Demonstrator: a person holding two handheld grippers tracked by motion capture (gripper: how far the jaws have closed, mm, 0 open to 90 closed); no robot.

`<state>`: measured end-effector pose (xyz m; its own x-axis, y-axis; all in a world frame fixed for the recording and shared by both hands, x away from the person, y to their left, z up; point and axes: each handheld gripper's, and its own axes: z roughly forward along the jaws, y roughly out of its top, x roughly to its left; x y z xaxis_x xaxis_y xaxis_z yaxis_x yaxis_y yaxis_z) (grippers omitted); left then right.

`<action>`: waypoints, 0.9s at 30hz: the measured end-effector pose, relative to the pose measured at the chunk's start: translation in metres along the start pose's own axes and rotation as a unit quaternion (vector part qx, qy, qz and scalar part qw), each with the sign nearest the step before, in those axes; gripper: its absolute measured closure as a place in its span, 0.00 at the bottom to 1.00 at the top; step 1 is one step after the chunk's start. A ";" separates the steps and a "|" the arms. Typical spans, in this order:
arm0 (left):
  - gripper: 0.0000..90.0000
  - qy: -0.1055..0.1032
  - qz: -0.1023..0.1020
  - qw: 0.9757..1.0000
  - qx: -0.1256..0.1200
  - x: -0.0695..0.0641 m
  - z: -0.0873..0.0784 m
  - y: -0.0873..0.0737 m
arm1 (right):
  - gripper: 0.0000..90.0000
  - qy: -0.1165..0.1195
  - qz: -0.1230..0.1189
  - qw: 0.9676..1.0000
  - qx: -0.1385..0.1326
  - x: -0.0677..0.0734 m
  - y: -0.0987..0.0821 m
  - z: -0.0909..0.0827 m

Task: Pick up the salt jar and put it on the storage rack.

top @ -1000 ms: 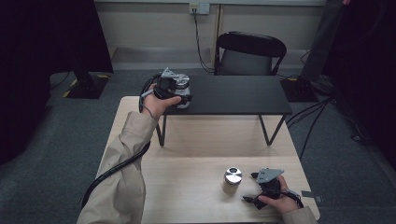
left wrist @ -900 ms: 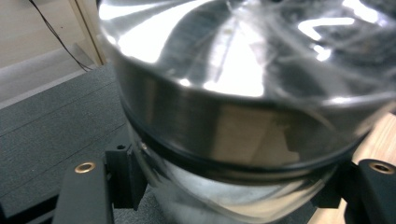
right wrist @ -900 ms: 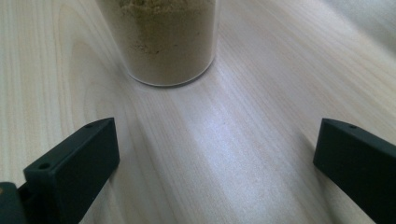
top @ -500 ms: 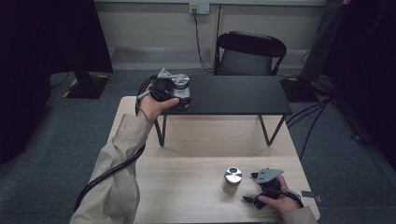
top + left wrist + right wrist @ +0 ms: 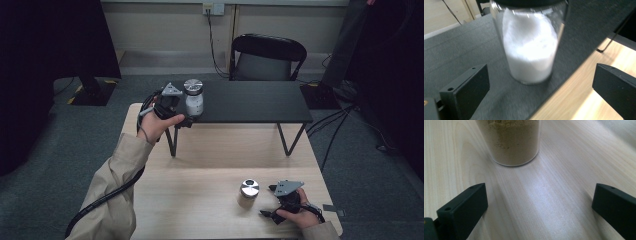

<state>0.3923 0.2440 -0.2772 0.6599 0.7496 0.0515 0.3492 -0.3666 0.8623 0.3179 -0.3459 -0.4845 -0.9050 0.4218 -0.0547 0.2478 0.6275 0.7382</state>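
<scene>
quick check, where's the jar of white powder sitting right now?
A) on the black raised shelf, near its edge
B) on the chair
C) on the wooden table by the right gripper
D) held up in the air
A: the jar of white powder stands on the black shelf near its edge, with the left gripper open and its jaws clear of the glass.

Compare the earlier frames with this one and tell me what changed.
The left gripper has let go of the white-powder jar: its jaws have just opened and drawn back, leaving the jar standing on the black table. The right gripper and the brown-powder jar stayed put.
</scene>
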 end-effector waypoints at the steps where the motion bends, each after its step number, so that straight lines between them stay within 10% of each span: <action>1: 0.00 0.001 0.004 1.000 0.001 0.000 -0.002 -0.002 | 0.00 0.000 -0.001 1.000 0.000 0.000 0.000 0.000; 27: 0.01 -0.004 0.008 1.000 0.009 -0.002 -0.038 -0.070 | 0.00 0.000 0.001 1.000 0.000 0.000 0.000 0.000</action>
<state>0.3414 0.2896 -0.3184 0.6710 0.7389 0.0618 0.3501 -0.3892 0.8520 0.3180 -0.3456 -0.4845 -0.9045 0.4231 -0.0542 0.2491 0.6270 0.7381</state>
